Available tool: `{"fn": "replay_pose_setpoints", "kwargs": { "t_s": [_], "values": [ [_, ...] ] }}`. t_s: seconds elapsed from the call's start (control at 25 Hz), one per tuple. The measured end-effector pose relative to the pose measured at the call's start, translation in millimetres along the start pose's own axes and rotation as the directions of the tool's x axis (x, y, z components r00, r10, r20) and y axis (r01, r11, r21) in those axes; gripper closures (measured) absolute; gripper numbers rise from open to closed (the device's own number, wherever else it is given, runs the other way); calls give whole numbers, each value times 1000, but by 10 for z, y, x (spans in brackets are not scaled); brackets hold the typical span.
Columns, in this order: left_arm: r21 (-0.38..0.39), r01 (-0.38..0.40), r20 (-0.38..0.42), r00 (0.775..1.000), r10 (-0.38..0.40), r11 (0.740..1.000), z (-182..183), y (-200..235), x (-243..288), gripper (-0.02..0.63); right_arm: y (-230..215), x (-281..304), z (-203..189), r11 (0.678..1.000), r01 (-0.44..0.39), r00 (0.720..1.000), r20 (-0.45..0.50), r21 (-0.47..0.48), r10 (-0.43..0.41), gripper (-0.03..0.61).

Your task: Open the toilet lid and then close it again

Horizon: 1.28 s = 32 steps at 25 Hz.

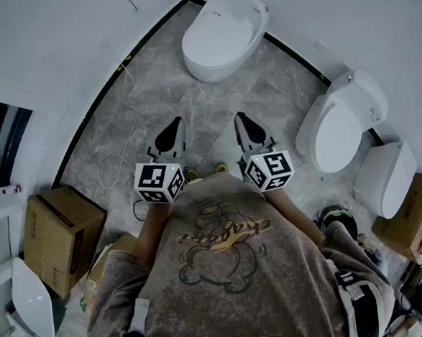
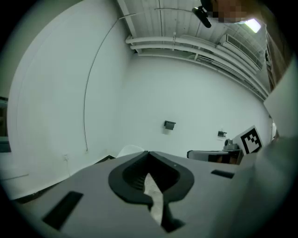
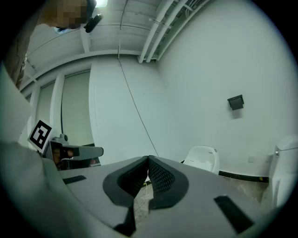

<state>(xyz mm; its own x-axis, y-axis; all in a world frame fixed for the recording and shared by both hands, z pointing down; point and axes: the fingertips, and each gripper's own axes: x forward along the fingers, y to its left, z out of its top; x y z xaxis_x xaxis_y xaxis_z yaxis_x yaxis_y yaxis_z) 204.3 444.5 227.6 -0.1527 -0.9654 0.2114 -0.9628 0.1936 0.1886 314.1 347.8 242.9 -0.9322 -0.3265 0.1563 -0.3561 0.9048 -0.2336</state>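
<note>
The person's hands cannot be seen in the head view. Each is covered by its marker cube (image 1: 158, 182), and only the bare forearms show, running back into a grey printed sweatshirt (image 1: 224, 257) that hides the near floor.

The toilet (image 1: 223, 34) stands at the far edge of the grey marbled floor (image 1: 155, 96), where the dark skirting strips meet in a corner. Its lid (image 1: 219, 28) lies down flat and covers the bowl and seat. In the left claw's view only a white sliver of the toilet (image 2: 130, 149) rises above the claw's body. The right claw's view shows more of it (image 3: 202, 160), though its base is cut off by the claw.

Two more white toilets (image 1: 341, 123) (image 1: 388, 177) stand along the right edge of the floor. The farther one has its seat tipped up. Cardboard boxes sit at the left (image 1: 61, 236) and right (image 1: 409, 219) edges, the right one partly buried in clutter too small to make out. A thin white cable (image 1: 120, 160) loops across the left part of the floor.

Both claws are held side by side just in front of the chest. They are nearly level, dipping a little, and aimed at the toilet, well apart from it. The left claw (image 1: 173, 127) (image 2: 148, 153) has its tips pressed together with nothing between them. The right claw (image 1: 242, 120) (image 3: 149, 159) is likewise closed and empty.
</note>
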Motion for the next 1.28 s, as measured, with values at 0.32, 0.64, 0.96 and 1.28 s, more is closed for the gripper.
{"fn": "replay_pose_setpoints", "kwargs": {
  "t_s": [0.32, 0.64, 0.96, 1.28],
  "values": [
    [-9, -8, -1, 1000, 8, 1000, -59, -32, 137, 604, -68, 27, 25, 998, -69, 997, 20, -11, 69, 552],
    [-9, -27, -14, 1000, 26, 1000, -91, 289, 425, 604, -304, 284, -132, 999, -46, 999, -14, 16, 46, 552],
    [39, 113, -52, 992, -110, 993, 123, 858, 1176, 604, -608, 1001, -82, 995, 87, 996, 2, 56, -87, 552],
    [103, 298, -140, 949, -282, 949, 271, 1645, 2045, 604, -702, 2003, -52, 970, 218, 975, 28, 103, -222, 552]
  ]
}}
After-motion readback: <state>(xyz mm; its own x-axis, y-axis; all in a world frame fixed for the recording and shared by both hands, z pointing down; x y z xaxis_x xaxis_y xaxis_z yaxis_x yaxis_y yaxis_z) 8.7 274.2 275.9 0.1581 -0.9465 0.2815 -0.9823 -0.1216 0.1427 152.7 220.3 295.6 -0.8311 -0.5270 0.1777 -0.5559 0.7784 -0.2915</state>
